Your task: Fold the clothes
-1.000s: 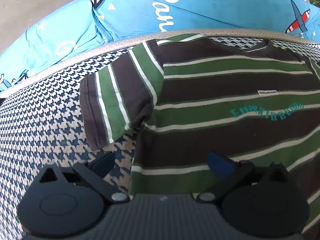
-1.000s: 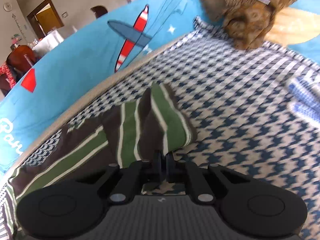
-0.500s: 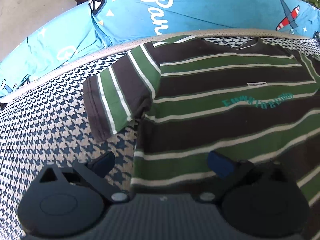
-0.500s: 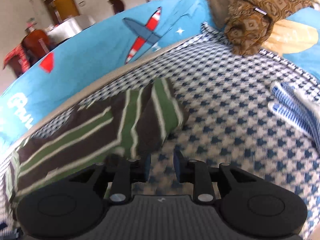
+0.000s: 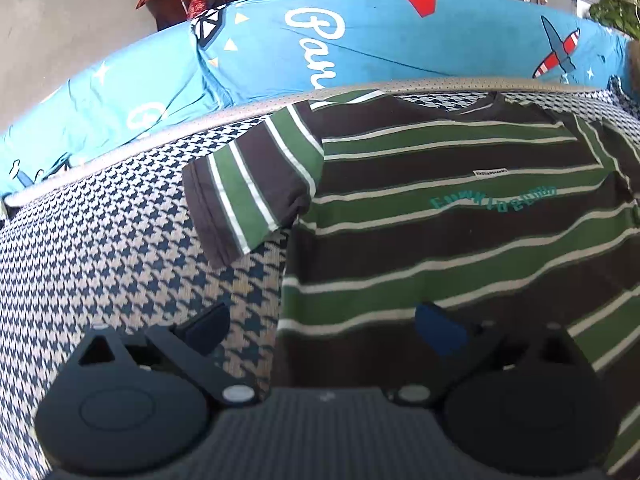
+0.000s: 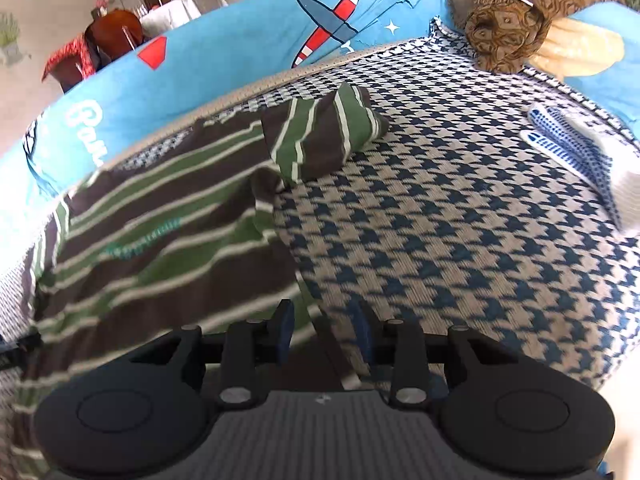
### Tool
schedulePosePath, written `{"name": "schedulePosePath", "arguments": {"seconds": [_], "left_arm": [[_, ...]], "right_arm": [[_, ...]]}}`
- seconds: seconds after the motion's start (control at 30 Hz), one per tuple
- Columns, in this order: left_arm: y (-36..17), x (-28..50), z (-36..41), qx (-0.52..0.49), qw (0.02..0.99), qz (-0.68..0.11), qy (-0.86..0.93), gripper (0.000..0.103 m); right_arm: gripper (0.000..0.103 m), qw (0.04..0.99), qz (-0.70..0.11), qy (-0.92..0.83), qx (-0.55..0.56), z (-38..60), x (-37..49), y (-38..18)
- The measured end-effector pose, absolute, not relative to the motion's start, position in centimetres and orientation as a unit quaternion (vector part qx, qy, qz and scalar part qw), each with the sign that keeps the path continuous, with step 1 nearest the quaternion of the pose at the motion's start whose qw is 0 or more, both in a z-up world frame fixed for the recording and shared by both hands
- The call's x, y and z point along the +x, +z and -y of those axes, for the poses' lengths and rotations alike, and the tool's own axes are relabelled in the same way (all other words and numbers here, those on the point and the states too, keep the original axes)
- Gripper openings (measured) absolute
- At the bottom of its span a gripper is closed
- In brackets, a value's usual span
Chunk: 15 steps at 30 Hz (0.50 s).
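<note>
The brown-and-green striped cotton T-shirt is lying flat on the houndstooth mat. The left gripper is gaping wide, empty; the right gripper, jaws just opening, is gripping nothing.

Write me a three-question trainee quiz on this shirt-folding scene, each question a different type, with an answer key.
1. True or false: the striped T-shirt lies spread flat on the houndstooth cover with both sleeves out to the sides.
2. Multiple choice: the left gripper is A) shut on a sleeve, B) open over the shirt's side edge, C) shut on nothing.
3. Fill in: the brown patterned cloth lies bunched at the far ____ corner of the right wrist view.

Key:
1. True; the left sleeve and right sleeve both lie out.
2. B.
3. Right.
</note>
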State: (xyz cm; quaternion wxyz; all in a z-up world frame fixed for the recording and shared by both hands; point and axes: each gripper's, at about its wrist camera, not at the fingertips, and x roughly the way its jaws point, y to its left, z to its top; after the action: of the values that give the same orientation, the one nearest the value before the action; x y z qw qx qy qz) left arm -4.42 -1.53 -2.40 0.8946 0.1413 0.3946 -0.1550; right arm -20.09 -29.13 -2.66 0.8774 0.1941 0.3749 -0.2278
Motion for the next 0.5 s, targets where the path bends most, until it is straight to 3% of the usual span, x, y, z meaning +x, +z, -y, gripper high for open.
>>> {"name": "schedulePosePath", "arguments": {"seconds": [0.17,0.23,0.27,0.37,0.5], "left_arm": [[-2.4,-5.2,0.9,0.131,0.897,-0.396,-0.150,0.103],[-2.5,-5.5,0.7,0.126,0.897,-0.398,-0.148,0.103],[-2.6,-5.6,0.6,0.125,0.897,-0.398,-0.148,0.103],[-2.8,-6.1,0.5,0.125,0.897,-0.397,-0.146,0.103],[-2.9,-6.5,0.1,0.124,0.898,-0.398,-0.143,0.103]], "right_arm": [[0.036,0.882,-0.383,-0.232,0.144,27.7,-20.2,-3.1],[0.029,0.886,-0.386,-0.227,0.122,27.1,-20.1,-3.2],[0.018,0.888,-0.387,-0.221,0.114,27.0,-20.1,-3.3],[0.006,0.892,-0.384,-0.216,0.106,26.6,-20.3,-3.4],[0.005,0.893,-0.362,-0.233,0.134,26.3,-21.7,-3.0]]}}
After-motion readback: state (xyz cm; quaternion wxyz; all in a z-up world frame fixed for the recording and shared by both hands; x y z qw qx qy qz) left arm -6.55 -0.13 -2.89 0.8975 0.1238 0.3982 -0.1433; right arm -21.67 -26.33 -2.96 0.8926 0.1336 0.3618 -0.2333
